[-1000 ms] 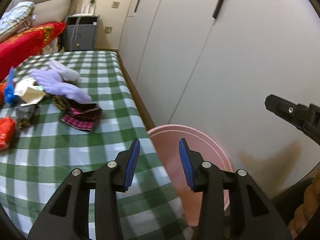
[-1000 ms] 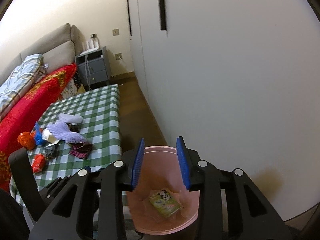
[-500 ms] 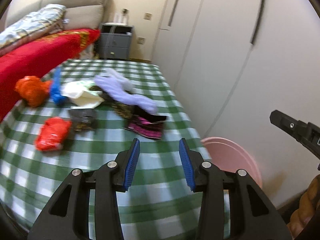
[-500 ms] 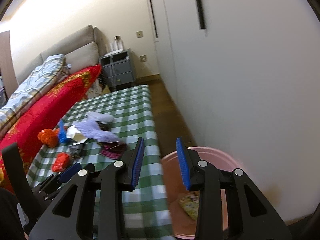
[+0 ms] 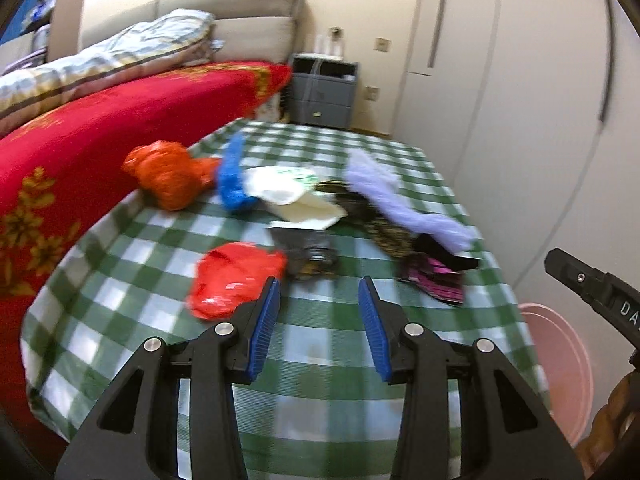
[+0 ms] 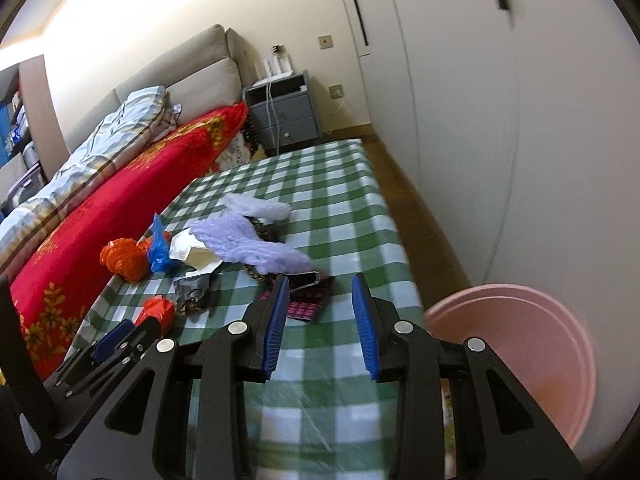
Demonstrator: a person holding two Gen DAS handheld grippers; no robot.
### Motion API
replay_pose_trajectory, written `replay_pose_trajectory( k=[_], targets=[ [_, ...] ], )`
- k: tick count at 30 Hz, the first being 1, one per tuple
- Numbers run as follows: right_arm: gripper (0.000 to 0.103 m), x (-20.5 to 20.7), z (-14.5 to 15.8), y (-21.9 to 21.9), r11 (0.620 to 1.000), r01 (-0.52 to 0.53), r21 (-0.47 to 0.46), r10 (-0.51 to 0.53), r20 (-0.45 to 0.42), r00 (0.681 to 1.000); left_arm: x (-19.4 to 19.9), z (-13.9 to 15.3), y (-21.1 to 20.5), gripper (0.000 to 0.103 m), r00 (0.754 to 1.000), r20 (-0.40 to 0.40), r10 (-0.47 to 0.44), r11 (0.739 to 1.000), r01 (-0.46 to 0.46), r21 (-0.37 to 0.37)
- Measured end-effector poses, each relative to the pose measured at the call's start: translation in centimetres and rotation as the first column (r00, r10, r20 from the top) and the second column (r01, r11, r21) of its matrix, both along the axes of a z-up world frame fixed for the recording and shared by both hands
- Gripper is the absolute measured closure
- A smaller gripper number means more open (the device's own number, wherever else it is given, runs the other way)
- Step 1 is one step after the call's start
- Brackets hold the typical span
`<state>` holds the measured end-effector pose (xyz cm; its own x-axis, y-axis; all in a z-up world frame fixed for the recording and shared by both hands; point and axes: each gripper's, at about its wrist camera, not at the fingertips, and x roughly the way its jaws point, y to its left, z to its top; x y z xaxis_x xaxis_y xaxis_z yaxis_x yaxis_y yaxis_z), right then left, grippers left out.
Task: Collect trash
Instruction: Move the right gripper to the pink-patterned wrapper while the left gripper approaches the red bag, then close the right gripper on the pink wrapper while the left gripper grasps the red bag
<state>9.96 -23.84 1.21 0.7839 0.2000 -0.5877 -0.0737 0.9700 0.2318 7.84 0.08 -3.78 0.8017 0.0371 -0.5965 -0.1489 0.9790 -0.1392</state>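
Warm, yellowish indoor light, brightest along the upper wall (image 6: 160, 20) in the right wrist view. Left wrist view was motion-blurred, trash pile (image 5: 304, 216) smeared. Strong fisheye bending and dark corners in both.

Home bedroom: bed (image 6: 120, 184), nightstand (image 6: 286, 114), wardrobe (image 6: 500, 120)

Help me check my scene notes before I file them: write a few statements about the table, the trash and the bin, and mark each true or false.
1. The left gripper holds the red bag. False: its jaws are open and empty, and the bag lies on the table.
2. The pink bin stands beside the table, not on it. True.
3. The right gripper is empty. True.
4. The tablecloth is plain white. False: it is green and white check.
5. A blue bag lies next to an orange bag. True.
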Motion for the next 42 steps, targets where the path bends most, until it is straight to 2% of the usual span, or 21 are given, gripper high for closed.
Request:
replay_pose_trajectory(
  k=[3, 5, 10, 18, 21, 27, 32, 34, 38, 42],
  targets=[
    [0.07, 1.7, -1.1, 0.6, 1.0, 0.0, 0.022, 0.001, -0.023, 1.0, 0.5, -0.5, 1.0, 0.054, 0.999, -0.012, 0.048, 0.999, -0.048, 0.009],
    [0.07, 2.7, -1.8, 0.7, 0.999, 0.004, 0.037, -0.003, -0.044, 0.999, 0.8, -0.8, 1.6, 0.043, 0.996, -0.021, 0.083, 0.996, -0.082, 0.025],
    [0.07, 4.9, -3.7, 1.1, 0.997, 0.017, 0.075, -0.01, -0.097, 0.995, 1.5, -1.5, 3.2, 0.034, 0.987, -0.047, 0.151, 0.988, -0.15, 0.034],
    [0.07, 6.6, -5.8, 1.0, 0.995, 0.045, 0.085, -0.03, -0.168, 0.985, 2.9, -3.1, 4.2, 0.031, 0.977, -0.117, 0.18, 0.983, -0.181, 0.006],
    [0.075, 6.9, -6.2, 0.8, 0.995, 0.051, 0.091, -0.034, -0.177, 0.984, 3.2, -3.3, 4.3, 0.03, 0.976, -0.126, 0.177, 0.984, -0.18, -0.01],
    [0.086, 6.9, -6.3, 1.2, 0.995, 0.038, 0.09, -0.022, -0.174, 0.985, 3.6, -4.1, 5.0, 0.03, 0.968, -0.176, 0.176, 0.98, -0.189, -0.056],
    [0.095, 6.7, -6.1, 1.3, 0.996, 0.022, 0.091, -0.007, -0.165, 0.986, 3.9, -4.4, 4.9, 0.031, 0.967, -0.193, 0.168, 0.981, -0.183, -0.061],
    [0.096, 6.6, -5.9, 1.5, 0.996, 0.011, 0.087, 0.003, -0.158, 0.987, 4.0, -4.5, 5.0, 0.031, 0.966, -0.199, 0.165, 0.981, -0.182, -0.071],
    [0.099, 6.2, -5.3, 1.8, 0.997, -0.012, 0.083, 0.024, -0.145, 0.989, 4.2, -4.8, 5.2, 0.038, 0.965, -0.206, 0.162, 0.979, -0.184, -0.092],
    [0.099, 5.9, -4.8, 1.7, 0.996, -0.02, 0.085, 0.032, -0.137, 0.99, 4.1, -4.7, 5.3, 0.039, 0.967, -0.201, 0.159, 0.978, -0.182, -0.101]
  ],
)
